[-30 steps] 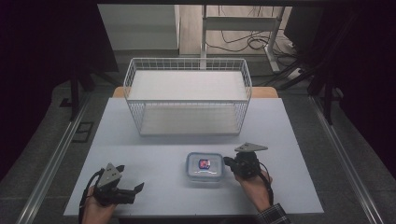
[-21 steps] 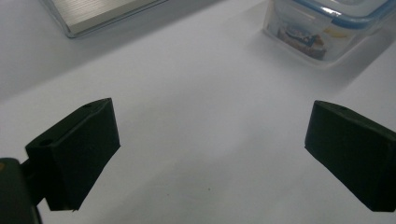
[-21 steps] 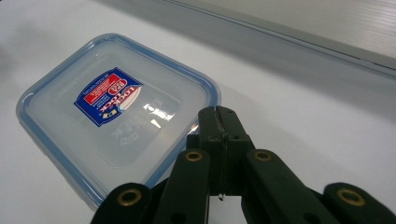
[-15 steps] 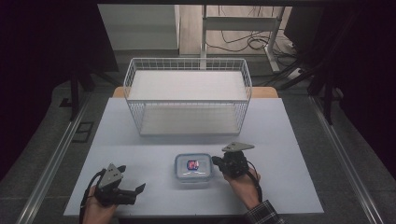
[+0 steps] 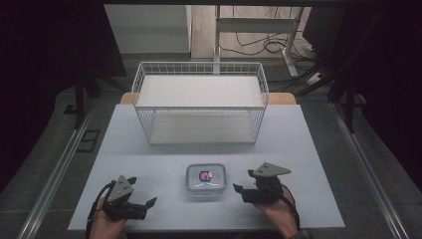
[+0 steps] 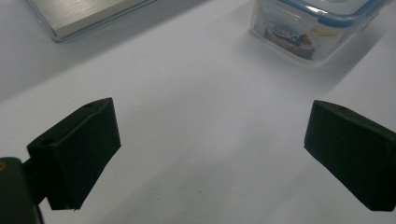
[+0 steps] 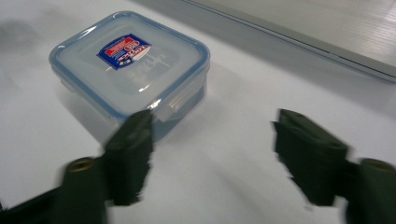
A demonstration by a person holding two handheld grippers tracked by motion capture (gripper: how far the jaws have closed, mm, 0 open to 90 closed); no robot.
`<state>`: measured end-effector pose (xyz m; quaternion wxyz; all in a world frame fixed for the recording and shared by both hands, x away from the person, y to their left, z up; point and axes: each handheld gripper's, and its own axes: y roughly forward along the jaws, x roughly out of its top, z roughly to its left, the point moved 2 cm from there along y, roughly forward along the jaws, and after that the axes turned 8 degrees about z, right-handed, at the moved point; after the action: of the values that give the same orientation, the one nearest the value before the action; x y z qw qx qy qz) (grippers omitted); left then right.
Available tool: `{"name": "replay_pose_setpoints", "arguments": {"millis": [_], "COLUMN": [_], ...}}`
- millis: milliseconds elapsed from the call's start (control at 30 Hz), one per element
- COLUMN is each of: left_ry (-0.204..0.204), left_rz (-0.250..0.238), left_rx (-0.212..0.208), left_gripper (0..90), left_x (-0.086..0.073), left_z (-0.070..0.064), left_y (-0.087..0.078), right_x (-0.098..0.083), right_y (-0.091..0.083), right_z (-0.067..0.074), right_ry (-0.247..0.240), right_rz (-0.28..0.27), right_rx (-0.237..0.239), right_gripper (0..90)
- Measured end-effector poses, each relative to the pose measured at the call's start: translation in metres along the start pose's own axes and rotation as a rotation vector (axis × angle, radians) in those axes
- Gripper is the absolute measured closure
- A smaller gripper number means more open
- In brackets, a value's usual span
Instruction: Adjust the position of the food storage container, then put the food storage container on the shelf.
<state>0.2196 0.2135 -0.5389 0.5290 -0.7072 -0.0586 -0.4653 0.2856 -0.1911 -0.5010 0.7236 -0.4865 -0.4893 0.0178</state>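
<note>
1. The little plastic box (image 5: 206, 179) with the blue-edged lid sits on the white counter (image 5: 149, 149), near the front, between the two hands.
2. The right hand-held gripper (image 5: 239, 191) is just beside the box, on its right. Its jaws have just been opening. Now they are spread and nothing is between them.
3. The left hand-held gripper (image 5: 149, 203) rests low on the counter, well apart from the box. Its jaws are spread wide too, and they pinch nothing.
4. I think the box has just been let go after a push. Next, a gripper must line up with the box sides and squeeze gently, maybe to lift it into the wire basket (image 5: 199, 74).
5. The basket stands at the back of the counter. The room around is dark, with cables (image 5: 263, 45) on the floor behind.
</note>
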Motion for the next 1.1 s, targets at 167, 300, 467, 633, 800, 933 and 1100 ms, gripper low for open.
{"name": "replay_pose_setpoints", "arguments": {"millis": [167, 300, 467, 633, 800, 933, 1100], "left_ry": [-0.024, -0.057, -0.086, -0.121, -0.079, -0.041, -0.005], "left_rz": [-0.015, -0.006, 0.014, -0.028, -0.017, -0.006, -0.019], "left_rx": [-0.018, -0.033, -0.069, -0.166, -0.185, -0.191, -0.205], "left_gripper": [2.2, 2.2, 1.3, 1.4, 4.9, 5.7, 6.5], "left_x": [-0.001, 0.001, 0.009, 0.025, 0.043, 0.057, 0.077], "left_z": [0.002, 0.002, 0.000, -0.003, -0.013, -0.020, -0.024], "left_y": [-0.001, 0.000, 0.006, 0.011, 0.024, 0.037, 0.049], "right_x": [-0.012, -0.014, -0.011, -0.005, 0.006, 0.016, 0.025], "right_y": [-0.001, 0.001, 0.002, 0.008, 0.016, 0.022, 0.036], "right_z": [0.000, -0.001, 0.003, 0.006, 0.009, 0.014, 0.019], "right_ry": [0.008, 0.009, -0.029, -0.015, 0.017, -0.012, 0.022], "right_rz": [-0.006, 0.001, -0.009, 0.006, 0.017, 0.030, 0.065], "right_rx": [-0.005, -0.017, -0.011, 0.007, 0.029, 0.023, 0.113], "right_gripper": [11.9, 7.4, 8.7, 2.8, 1.1, 1.9, 2.8]}}
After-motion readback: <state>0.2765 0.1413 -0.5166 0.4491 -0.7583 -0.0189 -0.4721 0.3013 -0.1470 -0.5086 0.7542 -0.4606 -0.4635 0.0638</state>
